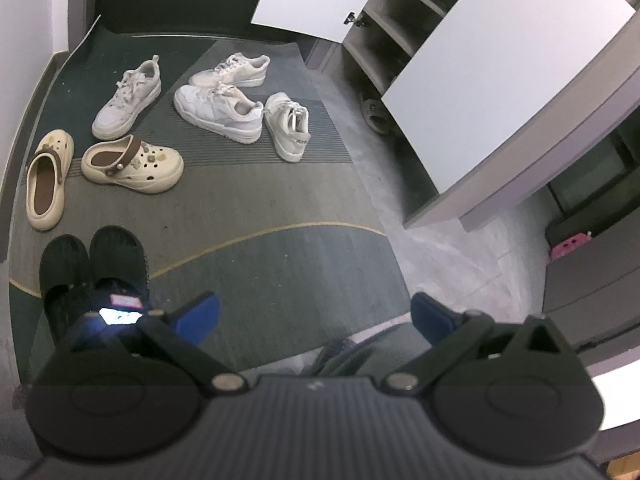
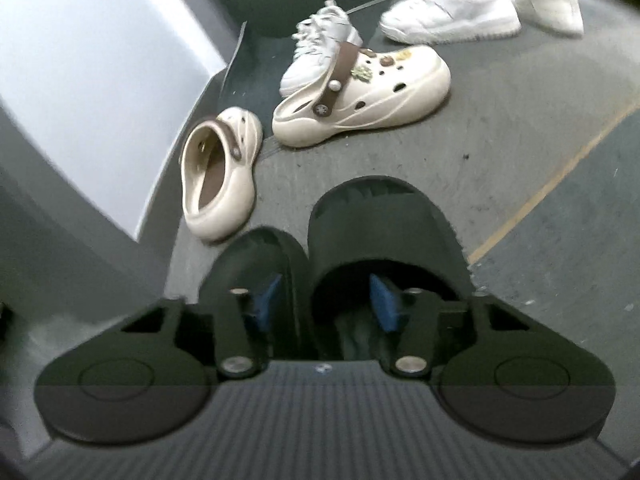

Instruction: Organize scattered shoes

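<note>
Right gripper (image 2: 324,296) pinches the adjoining walls of two black slippers (image 2: 384,232) (side by side) — left gripper (image 1: 316,312) gapes wide, holding nothing.

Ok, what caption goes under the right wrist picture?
Right gripper pinching two black slippers together, cream clogs beyond.

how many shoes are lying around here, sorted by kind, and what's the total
White sneakers: 4
Cream clogs: 2
Black slippers: 2, side by side, with the right gripper reaching into them
Tan sandal under the shoe cabinet: 1, partly hidden
Total: 9
</note>
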`<action>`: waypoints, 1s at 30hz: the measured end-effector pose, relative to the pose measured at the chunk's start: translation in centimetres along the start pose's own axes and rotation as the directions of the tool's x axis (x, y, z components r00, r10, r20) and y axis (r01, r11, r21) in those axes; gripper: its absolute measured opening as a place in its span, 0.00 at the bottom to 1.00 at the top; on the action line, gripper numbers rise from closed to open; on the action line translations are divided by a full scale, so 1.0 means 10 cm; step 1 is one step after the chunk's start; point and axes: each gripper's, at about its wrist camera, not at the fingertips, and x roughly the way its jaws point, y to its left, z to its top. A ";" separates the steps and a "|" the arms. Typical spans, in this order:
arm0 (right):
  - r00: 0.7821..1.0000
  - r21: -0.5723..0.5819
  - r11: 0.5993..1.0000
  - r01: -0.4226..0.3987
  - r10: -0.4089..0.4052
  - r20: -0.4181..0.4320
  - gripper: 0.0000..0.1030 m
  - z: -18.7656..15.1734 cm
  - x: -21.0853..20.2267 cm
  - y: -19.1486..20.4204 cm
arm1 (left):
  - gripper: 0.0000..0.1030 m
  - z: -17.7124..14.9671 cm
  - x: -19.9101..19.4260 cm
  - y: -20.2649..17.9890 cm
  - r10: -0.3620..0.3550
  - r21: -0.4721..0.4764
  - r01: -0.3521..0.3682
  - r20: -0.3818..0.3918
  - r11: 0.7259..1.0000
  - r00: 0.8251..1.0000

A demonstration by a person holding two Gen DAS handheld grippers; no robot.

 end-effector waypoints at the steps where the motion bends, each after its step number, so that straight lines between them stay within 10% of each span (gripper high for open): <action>1: 1.000 -0.019 1.000 -0.008 0.008 -0.007 0.20 0.02 0.04 0.02 | 1.00 0.01 0.00 0.01 0.002 -0.004 -0.002 0.000 1.000 1.000; 12: 1.000 -0.193 0.981 -0.013 0.017 0.018 0.23 -0.11 0.12 0.12 | 1.00 0.08 -0.02 0.12 -0.010 -0.036 0.010 -0.007 0.999 1.000; 16: 0.999 -0.291 0.957 0.006 0.009 0.049 0.52 -0.34 0.05 0.21 | 1.00 0.05 -0.03 0.13 -0.026 -0.044 0.025 -0.016 0.999 1.000; 30: 0.999 -0.415 0.910 0.019 -0.007 0.031 0.56 -0.54 0.17 0.46 | 1.00 0.04 -0.07 0.13 -0.005 -0.041 0.005 0.003 0.999 1.000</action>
